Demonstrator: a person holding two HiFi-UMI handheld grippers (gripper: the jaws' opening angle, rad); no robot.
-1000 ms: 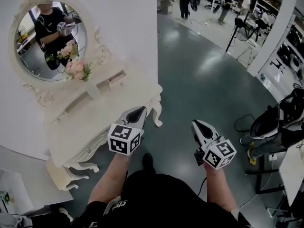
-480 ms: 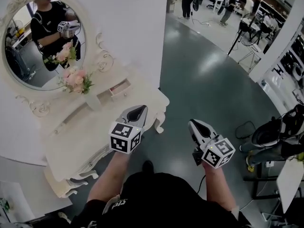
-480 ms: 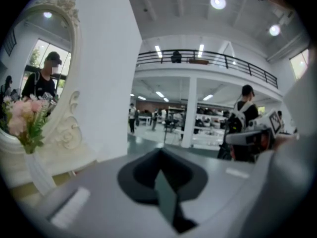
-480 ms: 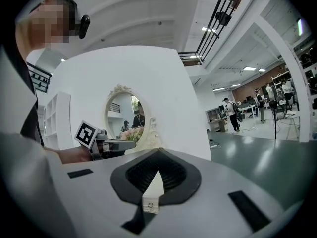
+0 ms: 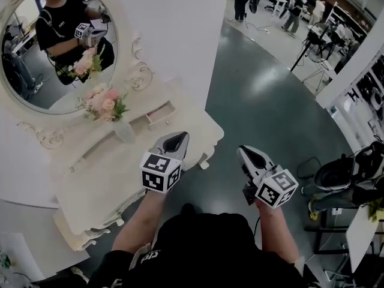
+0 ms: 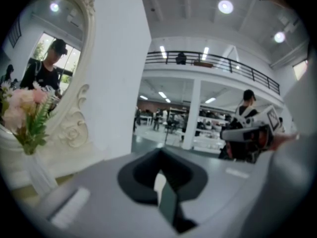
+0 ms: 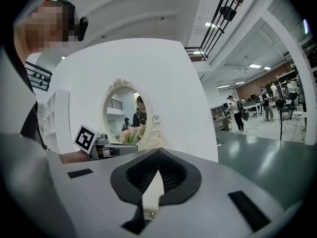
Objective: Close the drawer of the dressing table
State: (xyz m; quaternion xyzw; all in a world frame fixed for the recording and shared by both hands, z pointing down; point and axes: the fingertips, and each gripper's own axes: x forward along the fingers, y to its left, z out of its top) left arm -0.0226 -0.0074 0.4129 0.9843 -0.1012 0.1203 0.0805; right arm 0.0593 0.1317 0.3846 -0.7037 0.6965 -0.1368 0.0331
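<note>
Centrally, head view: your left gripper (image 5: 174, 141) has its jaws closed tip to tip and holds nothing. Your right gripper (image 5: 251, 158) is likewise closed and empty, held over the grey floor (image 5: 264, 101). The left gripper appears over the front right corner of the dressing table (image 5: 102, 167); whether it touches the counter cannot be told. Just beyond its tip, apart from it, sits the small drawer (image 5: 159, 115), pulled partly out of the counter's raised back ledge, a pinkish inside showing. Left of the drawer stand pink flowers (image 5: 103, 104) in a vase (image 5: 124, 132), before the oval mirror (image 5: 54, 47).

Only the head view shows the drawer. The left gripper view adds the flowers close at left, your right gripper at right and a railed balcony (image 6: 213, 63) beyond. The right gripper view adds your left gripper's marker cube (image 7: 86, 139) and the whole white partition (image 7: 183, 98) behind the mirror.
</note>
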